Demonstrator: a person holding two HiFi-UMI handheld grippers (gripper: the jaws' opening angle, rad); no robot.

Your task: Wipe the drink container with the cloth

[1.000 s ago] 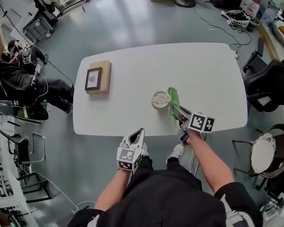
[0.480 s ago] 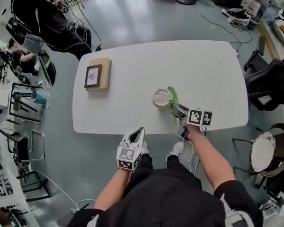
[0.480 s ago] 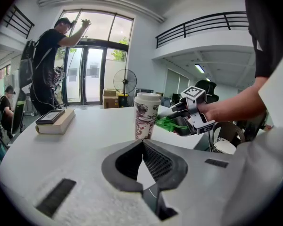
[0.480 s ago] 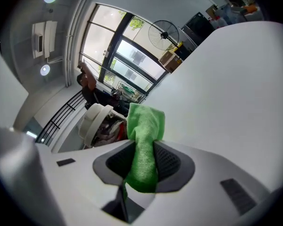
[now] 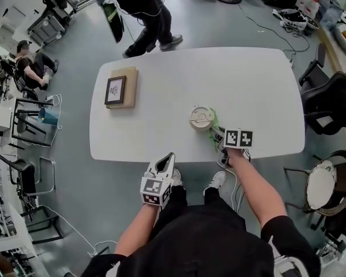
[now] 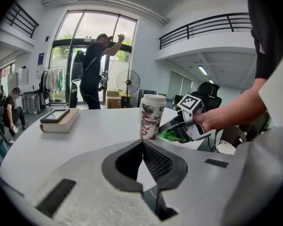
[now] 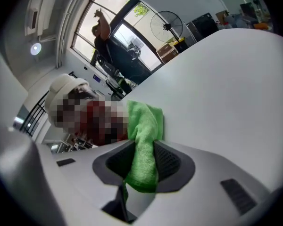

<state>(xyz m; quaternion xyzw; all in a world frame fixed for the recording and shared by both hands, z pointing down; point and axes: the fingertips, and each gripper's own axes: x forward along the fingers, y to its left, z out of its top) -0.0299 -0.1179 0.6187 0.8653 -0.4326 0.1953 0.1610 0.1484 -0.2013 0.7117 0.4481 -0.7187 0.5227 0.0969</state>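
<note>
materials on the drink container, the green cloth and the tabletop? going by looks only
Drink container: likely paper, matte printed wall; smooth white lid, probably plastic.
Cloth: looks like microfibre, with a fuzzy nap and limp folds.
Table: smooth white top with a soft sheen; laminate or paint, can't tell.

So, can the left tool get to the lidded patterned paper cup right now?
Probably yes. Only bare white table lies between the left tool and the lidded patterned paper cup; the right tool, shut on the green cloth, is at the cup's other side.
</note>
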